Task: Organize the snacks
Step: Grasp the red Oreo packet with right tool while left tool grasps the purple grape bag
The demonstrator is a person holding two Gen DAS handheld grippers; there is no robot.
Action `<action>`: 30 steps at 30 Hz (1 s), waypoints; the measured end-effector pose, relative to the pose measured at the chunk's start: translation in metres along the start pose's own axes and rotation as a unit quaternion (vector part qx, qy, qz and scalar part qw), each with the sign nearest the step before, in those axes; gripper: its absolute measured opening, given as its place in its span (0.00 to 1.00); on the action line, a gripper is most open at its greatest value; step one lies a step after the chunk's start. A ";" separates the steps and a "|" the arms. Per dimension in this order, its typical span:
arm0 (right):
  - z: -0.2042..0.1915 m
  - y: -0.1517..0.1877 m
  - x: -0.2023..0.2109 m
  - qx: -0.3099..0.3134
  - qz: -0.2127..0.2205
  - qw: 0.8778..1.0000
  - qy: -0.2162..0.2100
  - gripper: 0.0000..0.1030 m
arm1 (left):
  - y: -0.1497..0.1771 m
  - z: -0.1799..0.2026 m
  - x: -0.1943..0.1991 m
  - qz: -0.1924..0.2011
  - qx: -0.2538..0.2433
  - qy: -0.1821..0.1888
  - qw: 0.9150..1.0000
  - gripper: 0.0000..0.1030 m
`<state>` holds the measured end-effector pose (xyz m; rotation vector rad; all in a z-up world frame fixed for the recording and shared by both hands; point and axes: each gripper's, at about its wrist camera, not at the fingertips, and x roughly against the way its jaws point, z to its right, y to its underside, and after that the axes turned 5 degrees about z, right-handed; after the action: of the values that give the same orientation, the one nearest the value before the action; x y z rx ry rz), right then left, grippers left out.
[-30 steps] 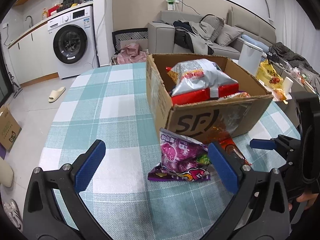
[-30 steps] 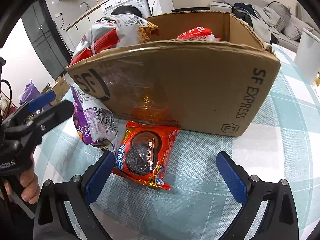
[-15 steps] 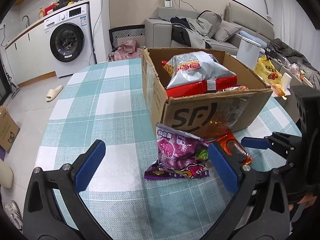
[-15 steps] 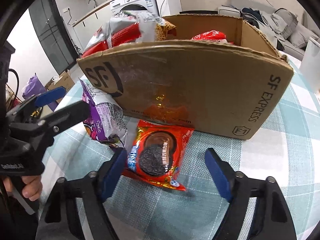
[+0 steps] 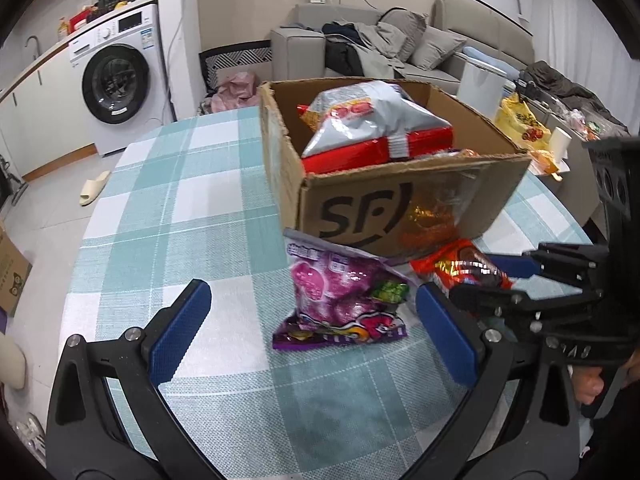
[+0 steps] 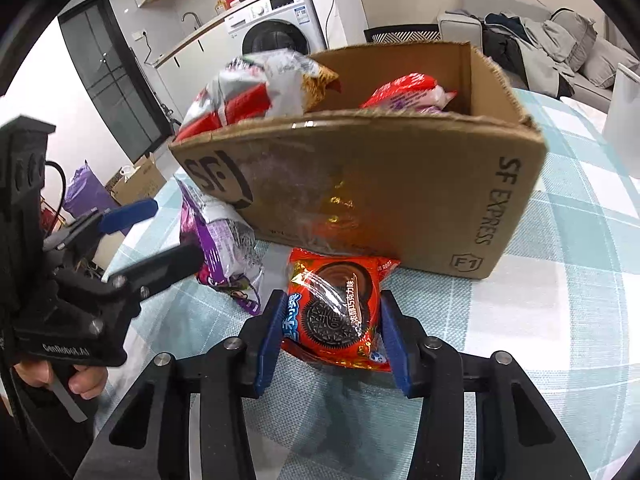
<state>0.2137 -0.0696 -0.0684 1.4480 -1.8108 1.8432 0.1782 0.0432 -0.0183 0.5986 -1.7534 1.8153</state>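
Left wrist view: the left gripper (image 5: 312, 332), jaws spread wide, frames one purple crinkled snack bag (image 5: 340, 296) leaning against one open brown cardboard box (image 5: 400, 208) on a teal-and-white checked tablecloth (image 5: 180, 208); a white washing machine (image 5: 120, 76) and grey sofa (image 5: 400, 44) stand behind. Right wrist view: the right gripper (image 6: 332, 332) clamps one red foil cookie packet (image 6: 336, 312) lying on the cloth against the box, which holds at least two snack bags.

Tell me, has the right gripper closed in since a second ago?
Yes. The right gripper has narrowed from wide open; its blue fingers now flank the red cookie packet, which still lies in front of the cardboard box.
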 end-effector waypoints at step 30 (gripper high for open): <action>0.014 0.007 0.019 -0.007 0.016 1.000 -0.007 0.45 | 0.013 0.012 -0.030 -0.037 -0.011 0.028 0.999 0.55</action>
<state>0.2061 -0.0923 -0.0625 1.4402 -1.8604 1.8354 0.1913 0.0292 -0.0469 0.5891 -1.6902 1.7441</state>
